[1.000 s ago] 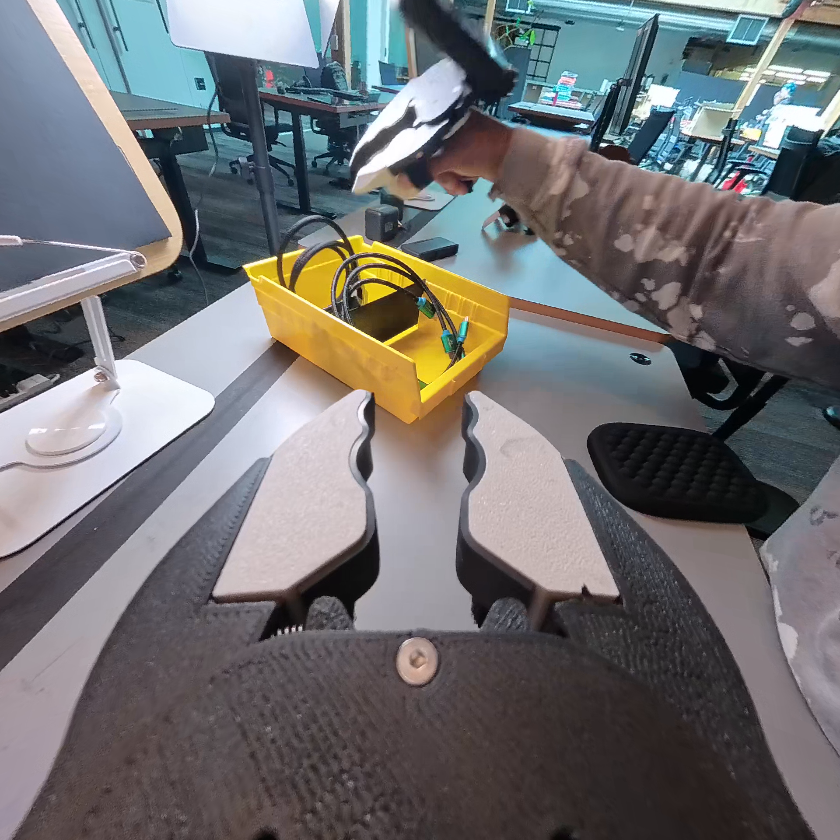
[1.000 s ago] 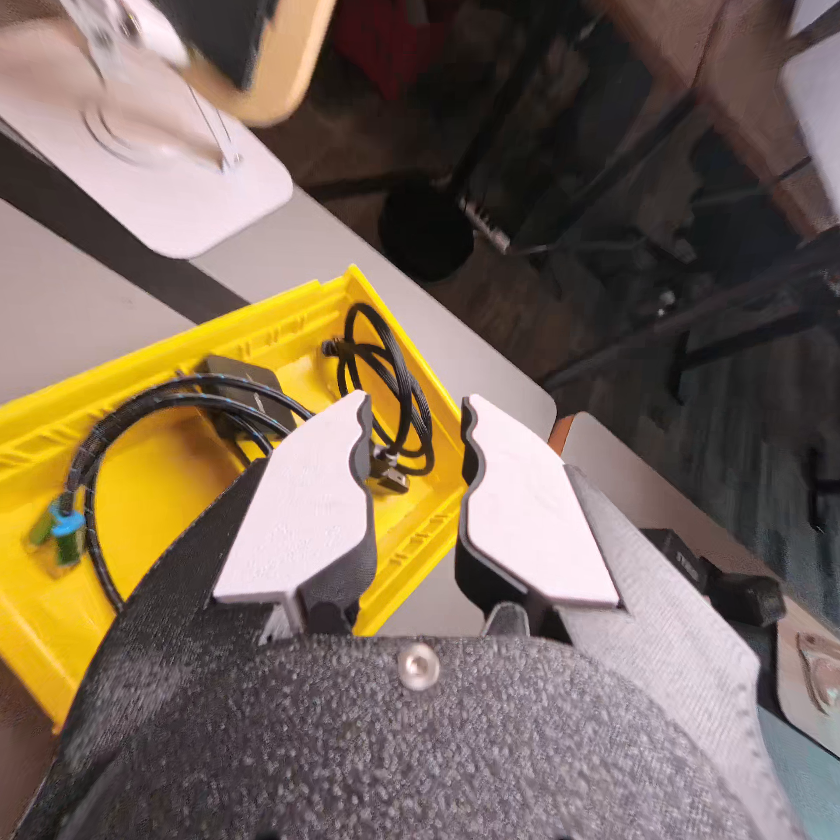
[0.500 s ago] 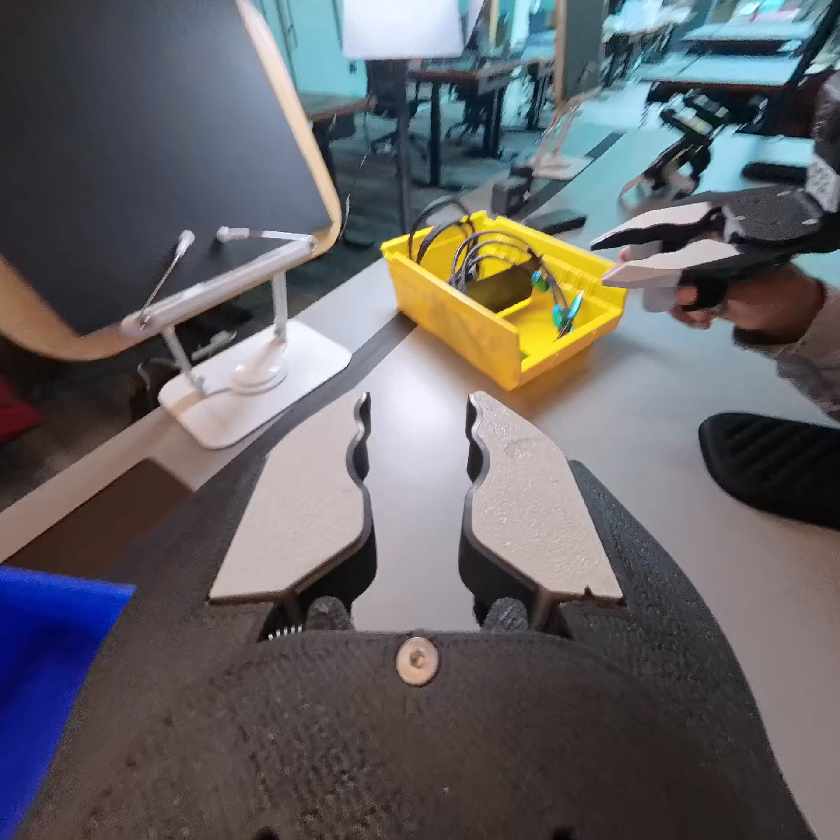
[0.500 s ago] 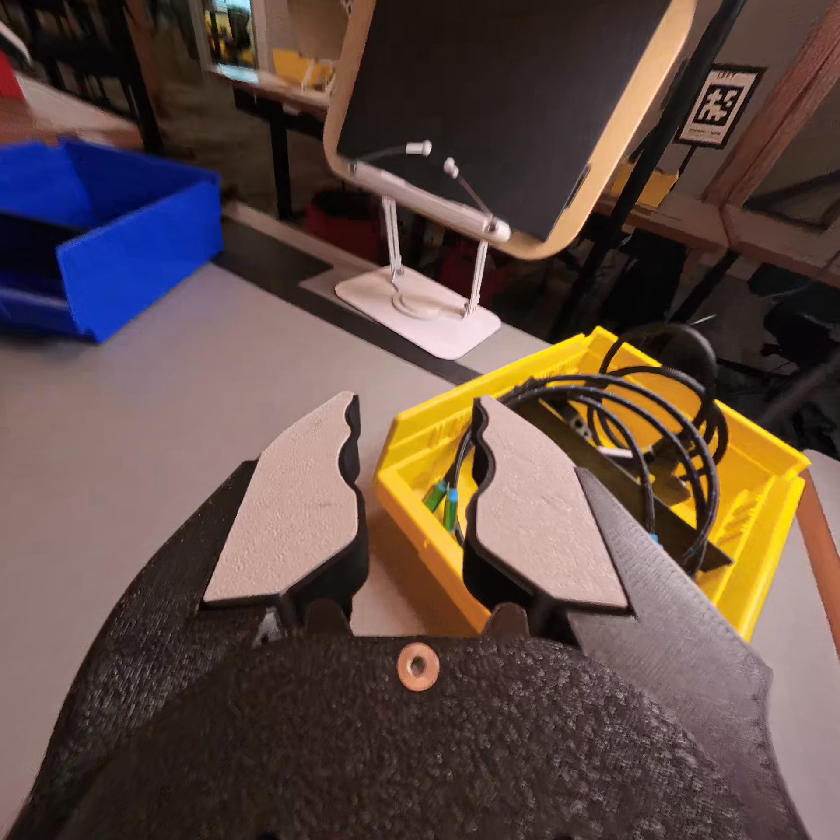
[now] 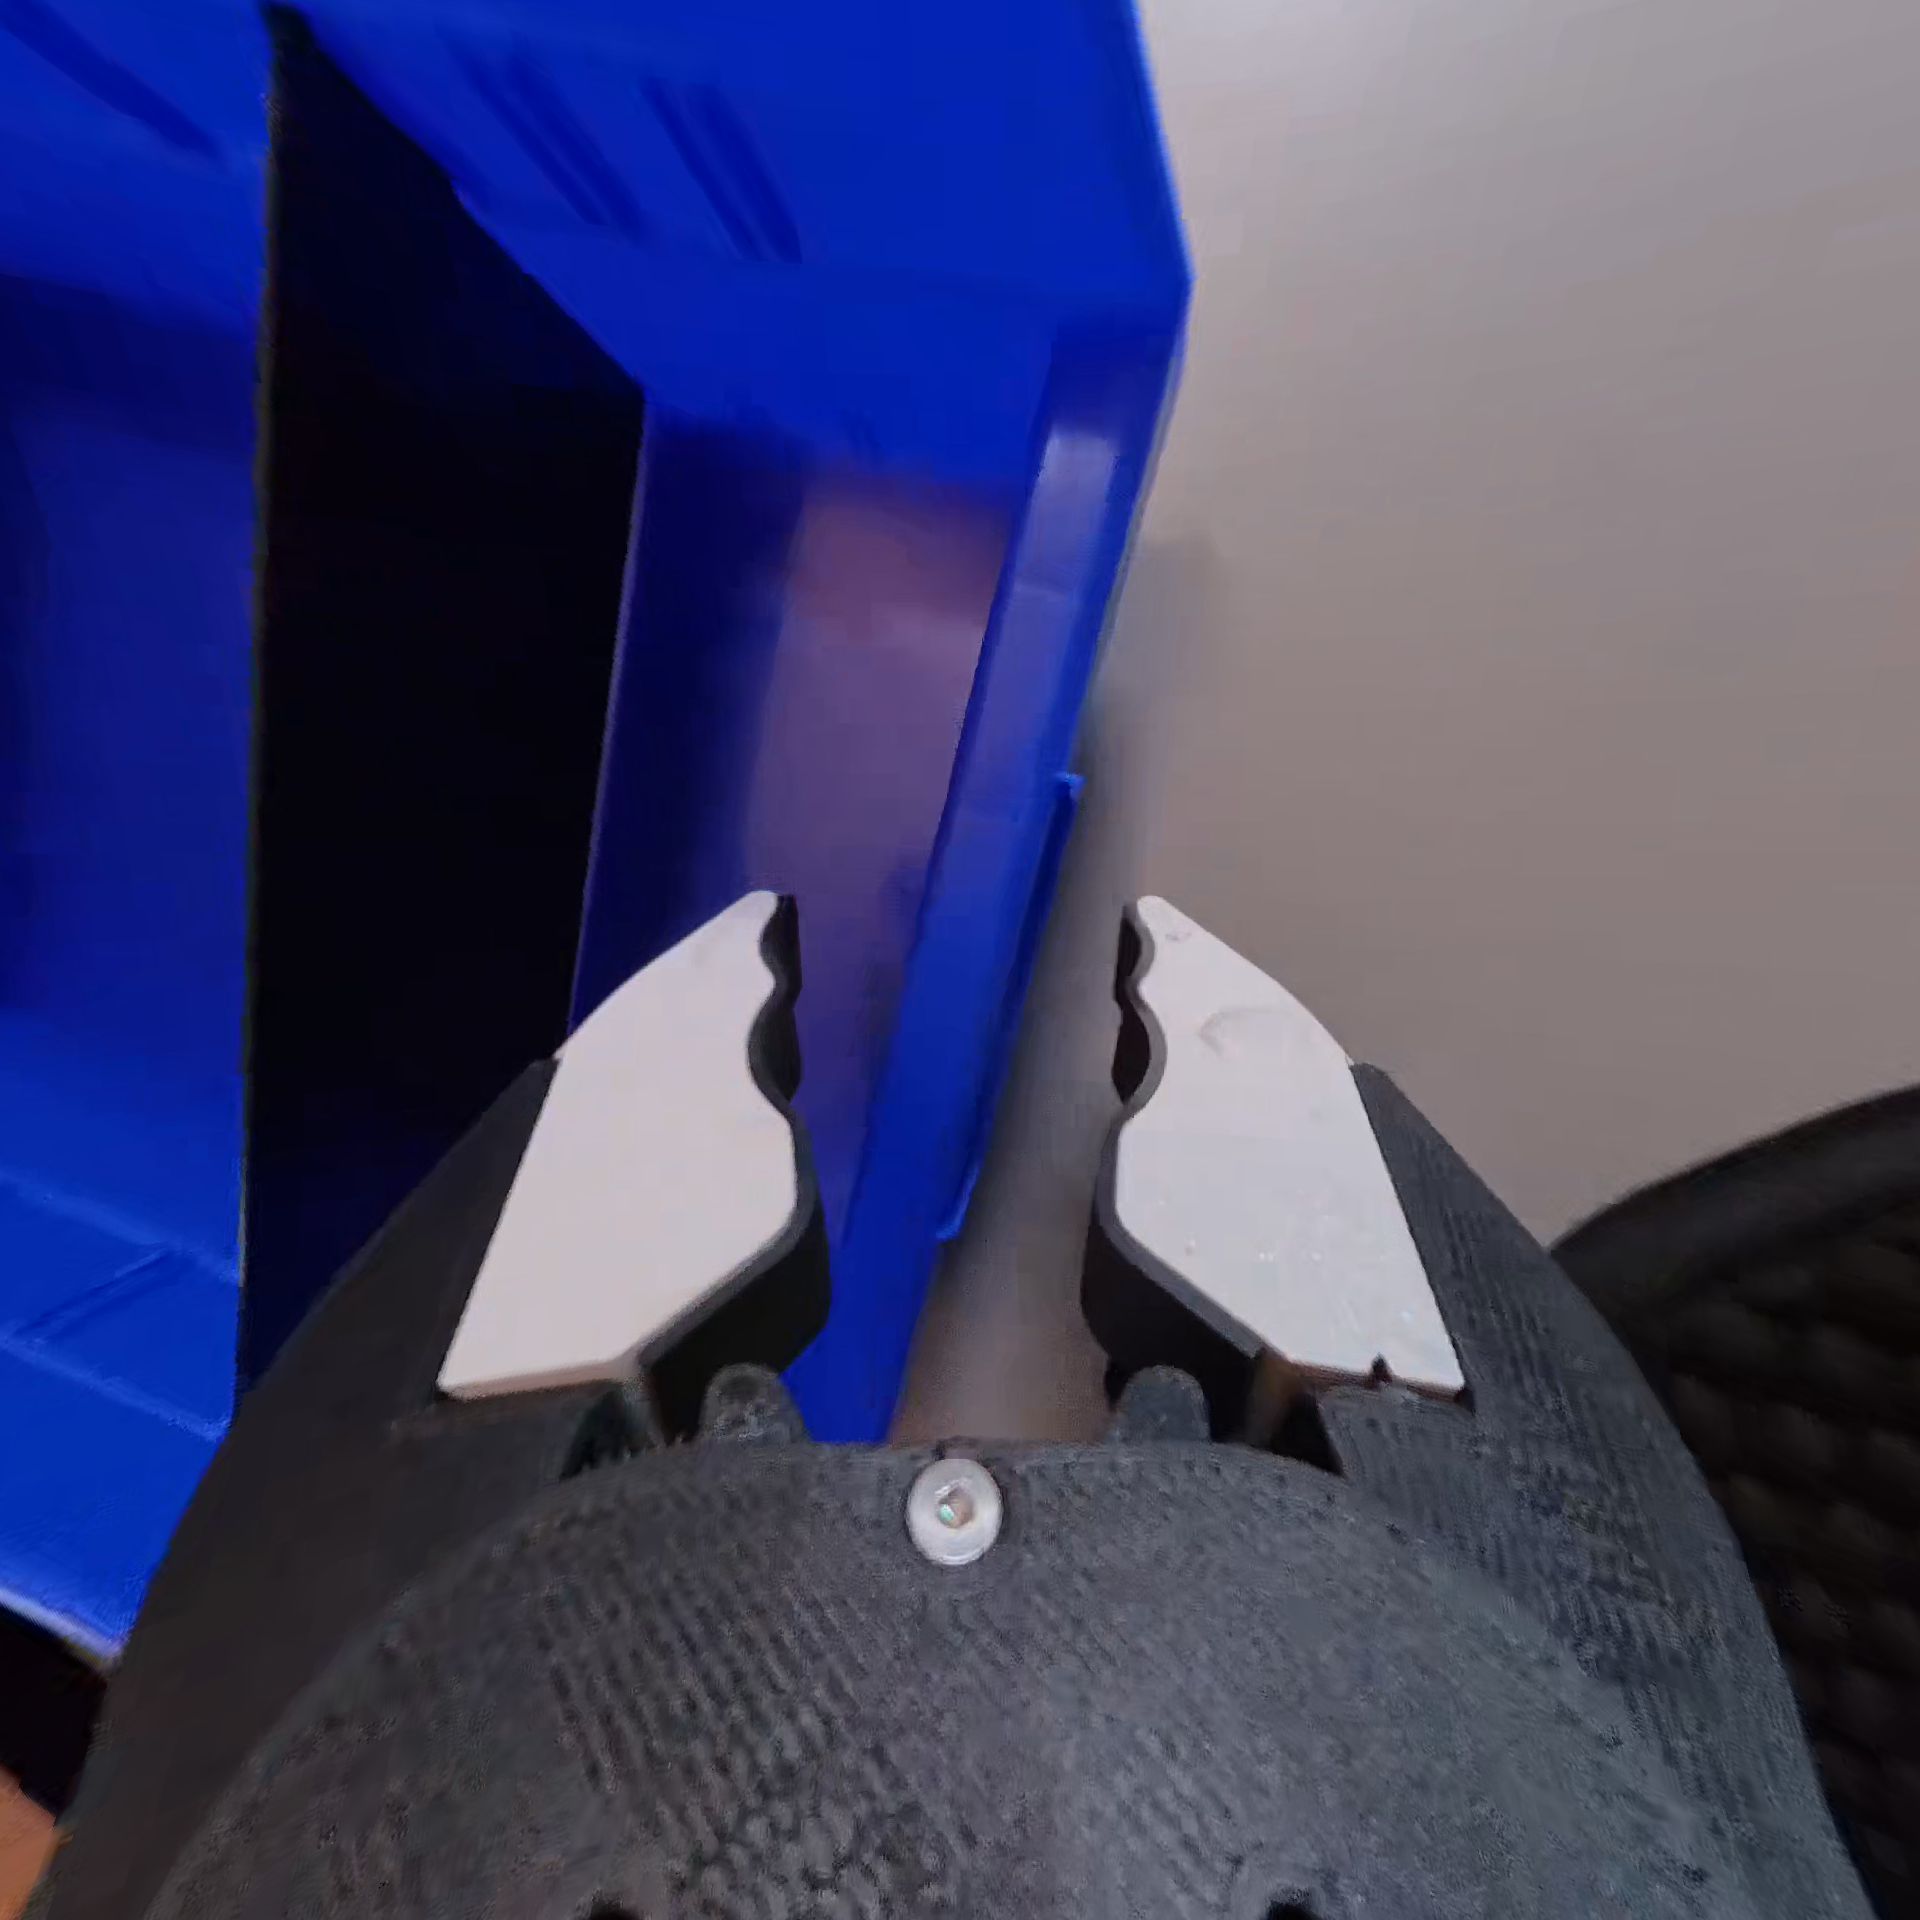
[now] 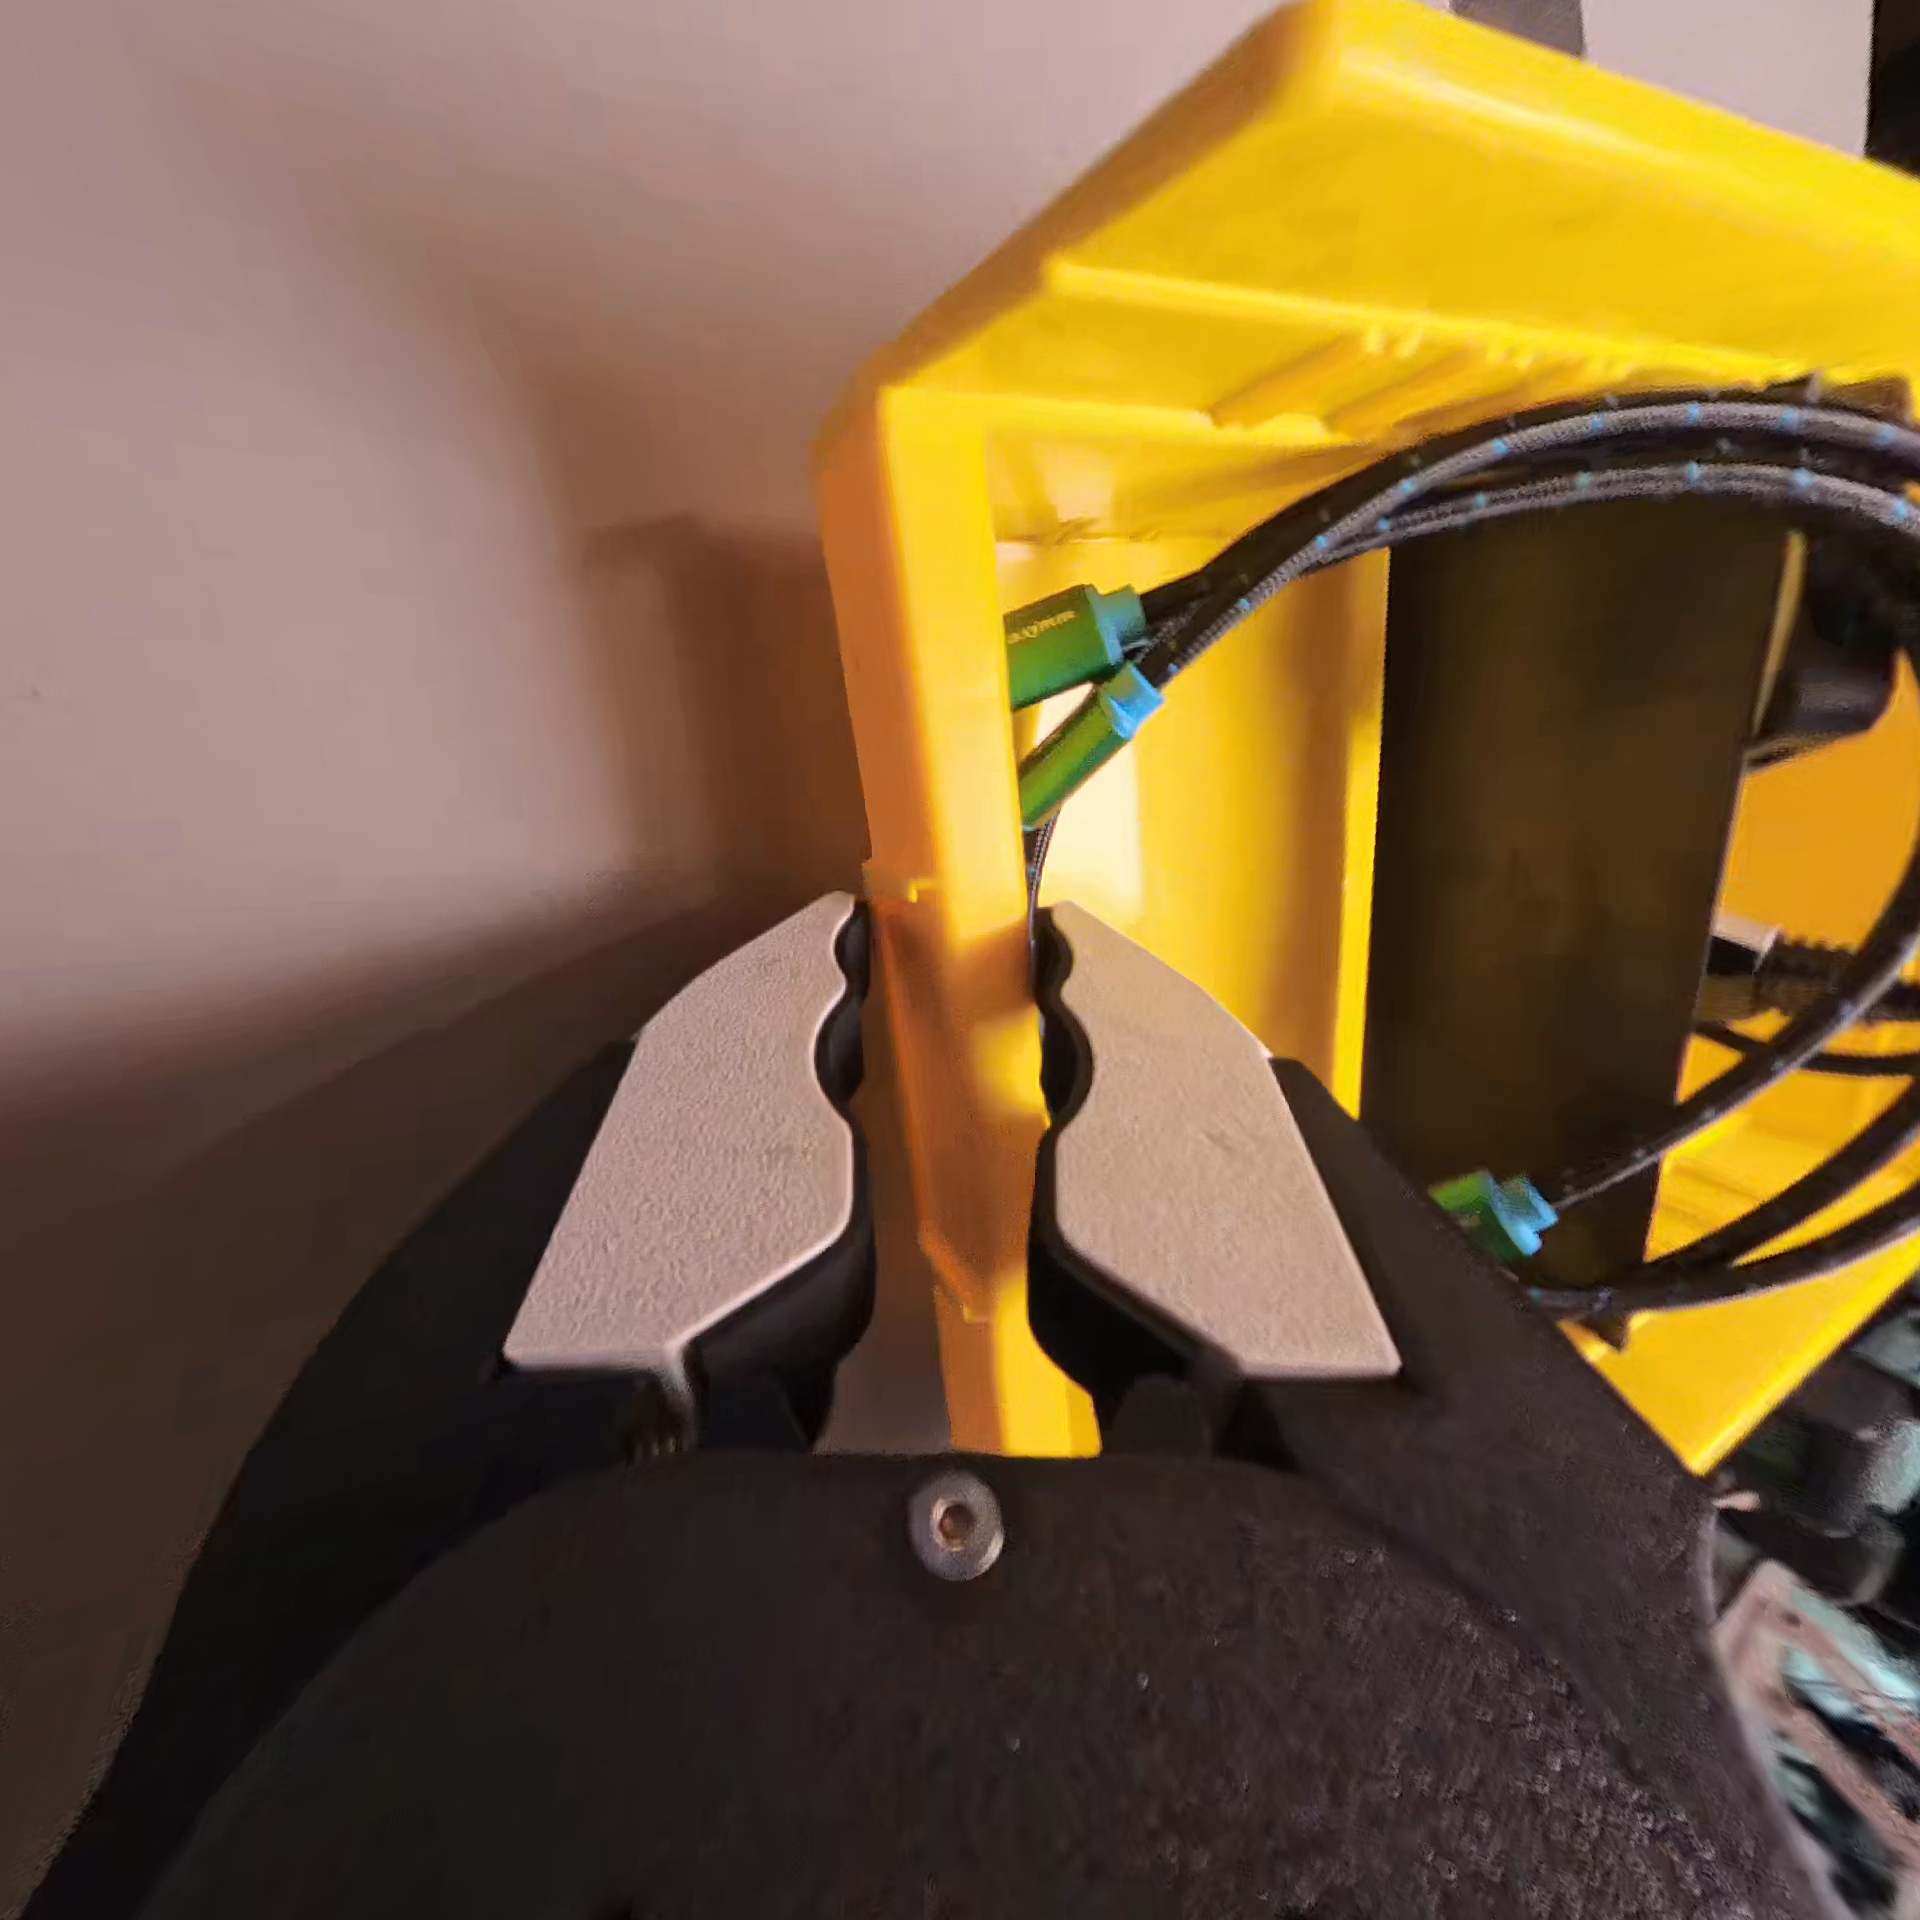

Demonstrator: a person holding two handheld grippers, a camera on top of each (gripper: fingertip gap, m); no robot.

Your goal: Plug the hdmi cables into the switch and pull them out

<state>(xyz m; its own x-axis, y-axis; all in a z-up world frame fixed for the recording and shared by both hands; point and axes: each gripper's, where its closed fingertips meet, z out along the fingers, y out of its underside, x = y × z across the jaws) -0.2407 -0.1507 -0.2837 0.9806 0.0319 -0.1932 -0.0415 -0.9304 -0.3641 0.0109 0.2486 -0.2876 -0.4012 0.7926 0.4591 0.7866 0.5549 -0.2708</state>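
Note:
In the right wrist view, my right gripper (image 6: 948,920) is shut on the near wall of the yellow bin (image 6: 1351,260). Inside the bin lie black braided HDMI cables (image 6: 1455,488) with green plugs (image 6: 1070,634) and the dark box of the switch (image 6: 1538,831). In the left wrist view, my left gripper (image 5: 956,914) is open and straddles the right wall of a blue bin (image 5: 997,935). One finger is inside the bin and one is outside, and the wall stands between them without being clamped. The blue bin's inside is dark and shows nothing.
The grey table top (image 5: 1558,520) lies to the right of the blue bin and also shows in the right wrist view (image 6: 364,416) to the left of the yellow bin. A black textured pad (image 5: 1766,1351) lies at the lower right.
My left gripper has swung left and down onto the blue bin and opened wider around its wall. My right gripper has dropped to the yellow bin and closed on its wall.

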